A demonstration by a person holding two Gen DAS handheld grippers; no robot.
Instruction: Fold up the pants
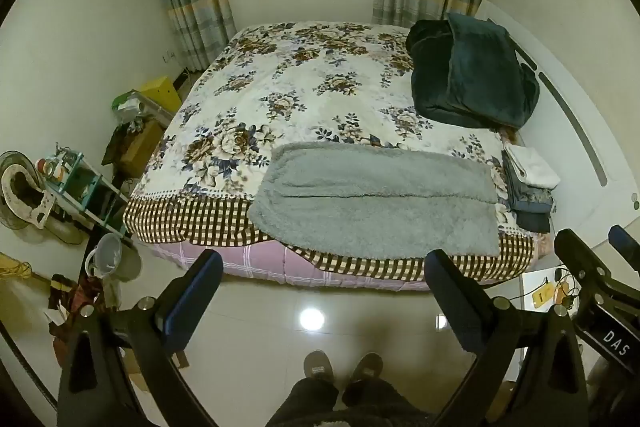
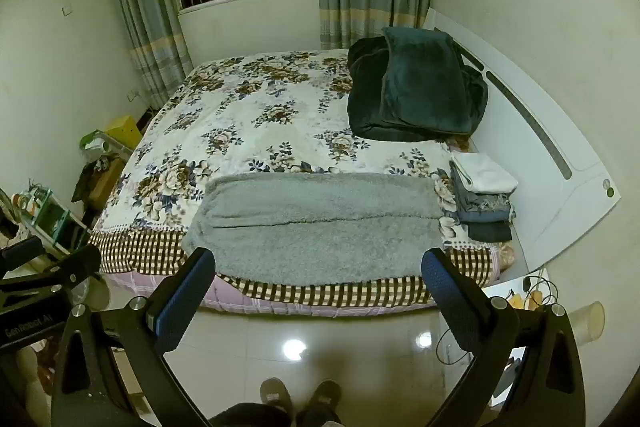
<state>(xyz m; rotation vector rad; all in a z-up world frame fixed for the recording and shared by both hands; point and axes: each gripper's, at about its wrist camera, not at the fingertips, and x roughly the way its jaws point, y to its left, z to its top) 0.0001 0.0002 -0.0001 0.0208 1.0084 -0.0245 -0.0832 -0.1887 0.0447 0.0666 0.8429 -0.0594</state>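
Observation:
Fuzzy grey pants [image 1: 372,199] lie flat across the near edge of the bed [image 1: 304,83], legs side by side, also in the right wrist view as the grey pants [image 2: 320,227]. My left gripper [image 1: 324,267] hangs open over the floor in front of the bed, nothing between its blue-padded fingers [image 1: 192,303]. My right gripper [image 2: 318,267] is open too, short of the pants' near hem, and holds nothing. The right gripper [image 1: 600,267] also shows at the right edge of the left wrist view, the left gripper [image 2: 48,267] at the left edge of the right wrist view.
A stack of folded clothes [image 2: 484,195] sits at the pants' right end. A dark green blanket [image 2: 416,91] is piled near the white headboard [image 2: 552,155]. Shelves and clutter [image 1: 80,187] crowd the floor left of the bed. A person's slippered feet [image 1: 340,367] stand on the glossy tiles.

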